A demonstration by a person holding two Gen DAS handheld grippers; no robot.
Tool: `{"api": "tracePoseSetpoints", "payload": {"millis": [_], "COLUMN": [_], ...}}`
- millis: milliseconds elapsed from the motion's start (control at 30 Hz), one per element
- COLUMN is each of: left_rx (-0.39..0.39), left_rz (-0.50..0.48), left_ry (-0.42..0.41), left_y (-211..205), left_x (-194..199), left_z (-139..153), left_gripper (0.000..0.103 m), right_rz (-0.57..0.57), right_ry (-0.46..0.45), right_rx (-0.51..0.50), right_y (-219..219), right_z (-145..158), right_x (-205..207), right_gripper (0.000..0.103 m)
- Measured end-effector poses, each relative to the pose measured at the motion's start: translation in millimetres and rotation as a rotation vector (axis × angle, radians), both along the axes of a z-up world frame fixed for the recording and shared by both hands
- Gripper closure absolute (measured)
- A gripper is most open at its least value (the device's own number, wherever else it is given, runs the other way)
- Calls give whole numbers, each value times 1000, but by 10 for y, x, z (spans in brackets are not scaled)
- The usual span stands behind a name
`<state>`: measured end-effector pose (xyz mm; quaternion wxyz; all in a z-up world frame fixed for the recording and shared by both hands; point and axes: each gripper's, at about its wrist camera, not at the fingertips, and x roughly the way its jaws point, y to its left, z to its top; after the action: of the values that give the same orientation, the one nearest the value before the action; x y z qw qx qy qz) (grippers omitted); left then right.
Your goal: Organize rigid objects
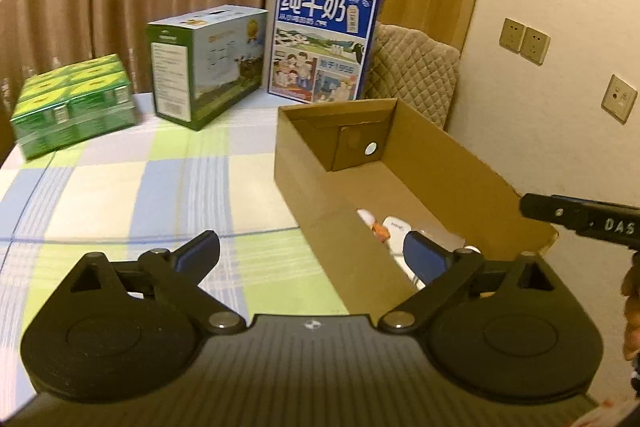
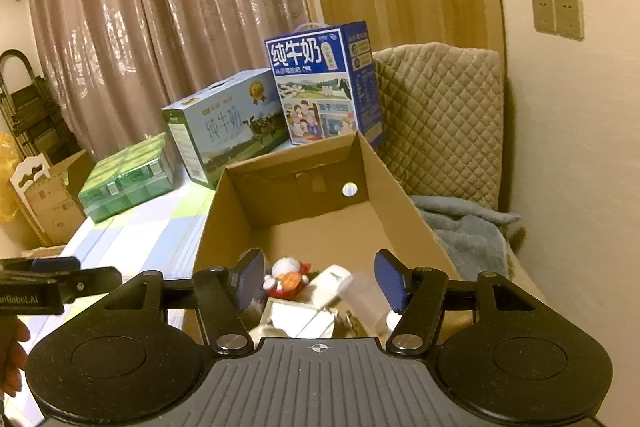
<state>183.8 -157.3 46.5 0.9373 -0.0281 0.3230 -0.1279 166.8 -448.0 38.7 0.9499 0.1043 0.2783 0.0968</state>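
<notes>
Cardboard box [image 2: 400,203]: it's sitting open-topped on the checked tablecloth [image 1: 132,195], near the table's right side, with a round hole showing in its far wall.
Small objects: a white figurine with red trim [image 2: 289,277] is lying at the near end of the box floor, a white bottle-like item [image 2: 332,285] is tipping just beside it, and a shiny boxed thing is sitting below them, too blurred to name.
Right gripper [image 2: 320,281]: it's hovering over the box's near end, fingers standing apart, gripping nothing, the small objects lying below the gap.
Left gripper [image 1: 312,253]: it's straddling the box's left wall, fingers spread very wide, empty.
Beyond the box: a blue milk carton [image 1: 326,43] is standing upright at the far end, a green-and-white carton [image 1: 208,63] to its left, a shrink-wrapped green pack [image 1: 74,103] further left.
Background: curtains are hanging behind; a quilted chair back [image 2: 440,119] is standing to the right.
</notes>
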Motion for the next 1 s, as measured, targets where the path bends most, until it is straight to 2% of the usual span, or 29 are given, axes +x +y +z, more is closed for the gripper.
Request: {"api": "tracePoseSetpoints", "payload": {"millis": [333, 467, 567, 800, 1000], "left_rx": [-1, -21, -4, -3, 3], "left_rz": [-7, -1, 9, 45, 67], "left_ry": [23, 69, 77, 96, 105], "left_y": [-17, -27, -37, 35, 87], "left_x": [-605, -784, -912, -1135, -1202], "left_z": [85, 63, 57, 60, 58], "left_gripper": [2, 2, 2, 2, 2], "right_rz": [-6, -5, 0, 10, -3], "right_ry": [51, 66, 77, 67, 76], "right_rx": [-24, -7, -3, -90, -111], "right_y": [35, 54, 85, 229, 324], "right_z": [197, 216, 222, 245, 219], "right_x": [-550, -730, -857, -1069, -1207], "right_gripper": [37, 35, 34, 32, 31]}}
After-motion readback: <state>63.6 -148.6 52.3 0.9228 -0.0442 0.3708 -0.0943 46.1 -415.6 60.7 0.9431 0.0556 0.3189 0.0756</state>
